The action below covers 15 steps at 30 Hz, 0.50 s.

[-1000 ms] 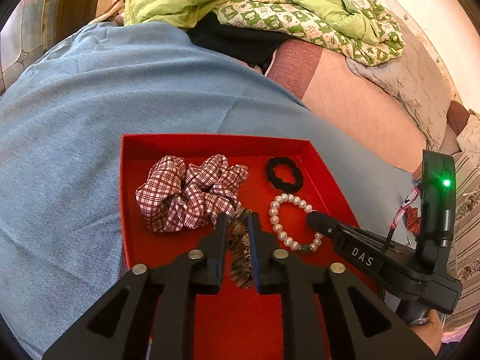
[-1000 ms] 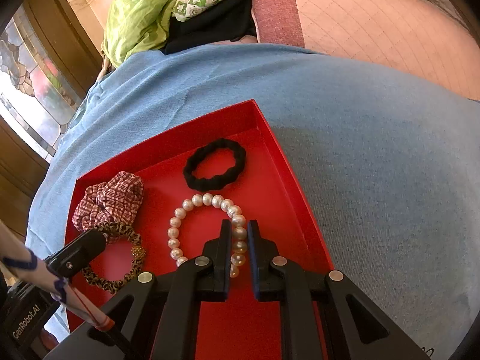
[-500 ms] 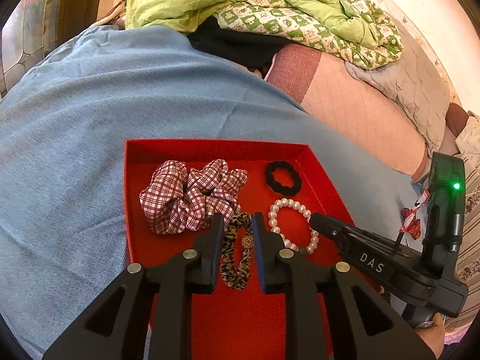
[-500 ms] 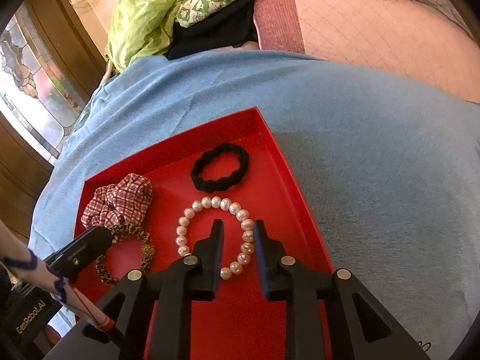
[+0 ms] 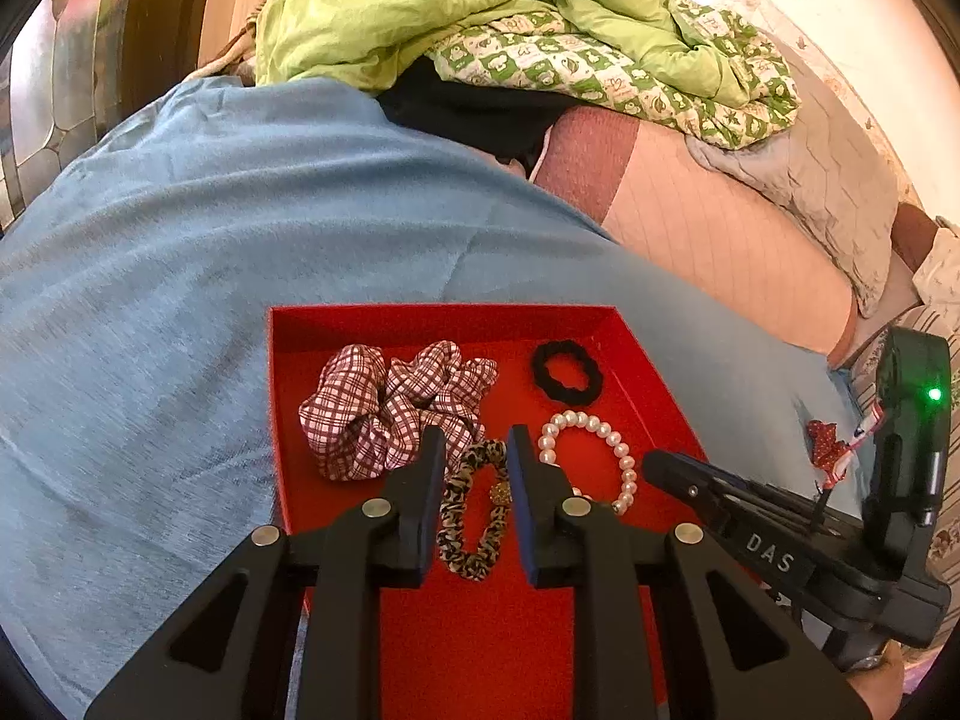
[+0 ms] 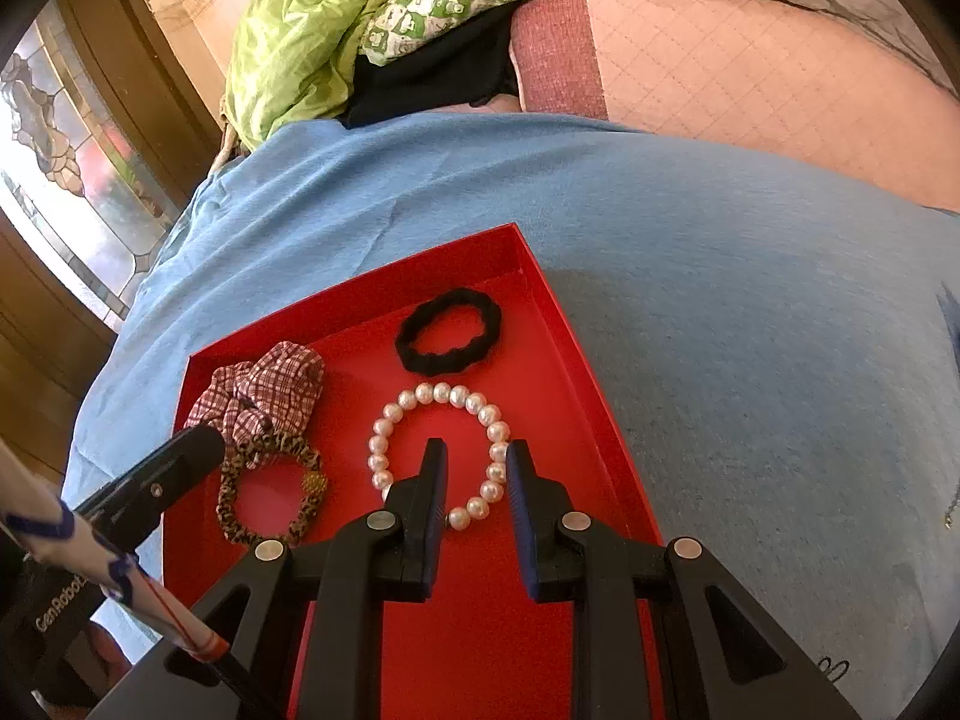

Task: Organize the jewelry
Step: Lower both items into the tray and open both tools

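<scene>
Red tray [image 5: 282,420] sits on a blue blanket [image 5: 150,300] spread over a bed, shallow walls, red lining. Four items inside, left to right. One plaid scrunchie [image 5: 384,408], maroon and white check, bunched, at about 10 o'clock in the tray. One leopard-print hair tie [image 5: 471,510] with a small gold bead, near the tray middle, its top touching the plaid scrunchie. One pearl bracelet [image 5: 591,450], white round beads in a loop, toward 3 o'clock. One black hair tie [image 5: 567,372], thin, fuzzy, at 1 o'clock near the far right corner, apart from the bracelet.

Left hand-held gripper [image 5: 477,450]: narrow gap, jaws have just been opening, leopard hair tie seen between them but pads not pressing it.

Right hand-held gripper [image 6: 477,462]: narrow gap, jaws opened within the last second, the bracelet's [image 6: 441,450] right-hand beads show between them, not gripped.

Two hand-held grippers, one tray, one green quilt [image 5: 480,6] heaped at 12 o'clock behind the blanket.
</scene>
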Each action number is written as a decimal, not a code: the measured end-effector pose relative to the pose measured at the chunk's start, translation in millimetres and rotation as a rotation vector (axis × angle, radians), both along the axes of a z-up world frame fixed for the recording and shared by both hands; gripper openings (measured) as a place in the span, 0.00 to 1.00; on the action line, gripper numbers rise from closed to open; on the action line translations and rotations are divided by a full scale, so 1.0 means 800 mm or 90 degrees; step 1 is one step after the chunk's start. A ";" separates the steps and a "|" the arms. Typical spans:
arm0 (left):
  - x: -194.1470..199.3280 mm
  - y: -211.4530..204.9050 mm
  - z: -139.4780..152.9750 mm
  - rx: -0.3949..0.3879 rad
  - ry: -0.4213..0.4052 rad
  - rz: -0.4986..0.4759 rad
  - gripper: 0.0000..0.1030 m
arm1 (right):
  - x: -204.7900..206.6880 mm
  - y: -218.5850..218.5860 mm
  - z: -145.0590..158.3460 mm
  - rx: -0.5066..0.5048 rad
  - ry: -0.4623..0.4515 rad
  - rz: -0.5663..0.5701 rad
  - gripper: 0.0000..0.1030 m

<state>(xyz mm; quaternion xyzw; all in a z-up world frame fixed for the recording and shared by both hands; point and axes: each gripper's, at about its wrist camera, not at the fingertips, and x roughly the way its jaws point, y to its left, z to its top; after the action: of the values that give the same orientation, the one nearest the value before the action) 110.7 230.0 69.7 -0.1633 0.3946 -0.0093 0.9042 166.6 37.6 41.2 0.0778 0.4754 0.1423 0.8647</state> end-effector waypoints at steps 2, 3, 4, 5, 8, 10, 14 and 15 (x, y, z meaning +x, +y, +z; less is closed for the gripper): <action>-0.001 -0.002 0.002 0.007 -0.005 0.000 0.20 | -0.002 -0.001 0.002 0.002 -0.001 0.001 0.21; -0.001 -0.002 0.003 0.009 -0.006 0.000 0.20 | -0.004 -0.002 0.004 0.002 -0.002 0.000 0.21; -0.002 -0.003 0.005 0.014 -0.008 0.000 0.20 | -0.006 -0.004 0.006 0.003 -0.003 -0.001 0.21; -0.002 -0.004 0.006 0.018 -0.010 0.001 0.20 | -0.008 -0.005 0.006 0.004 -0.003 0.000 0.21; -0.005 -0.007 0.010 0.032 -0.017 0.004 0.24 | -0.013 -0.007 0.009 0.006 -0.004 0.001 0.21; -0.007 -0.008 0.013 0.039 -0.023 0.007 0.29 | -0.016 -0.008 0.011 0.007 -0.004 0.003 0.21; -0.010 -0.009 0.019 0.060 -0.035 0.010 0.29 | -0.023 -0.011 0.014 0.014 -0.004 0.002 0.21; -0.010 -0.010 0.020 0.062 -0.036 0.010 0.29 | -0.025 -0.012 0.015 0.014 -0.004 0.003 0.21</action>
<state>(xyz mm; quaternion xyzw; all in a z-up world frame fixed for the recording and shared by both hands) 102.4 222.1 85.7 -0.1218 0.3676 0.0128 0.9219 146.9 28.2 53.1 0.0863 0.4713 0.1497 0.8649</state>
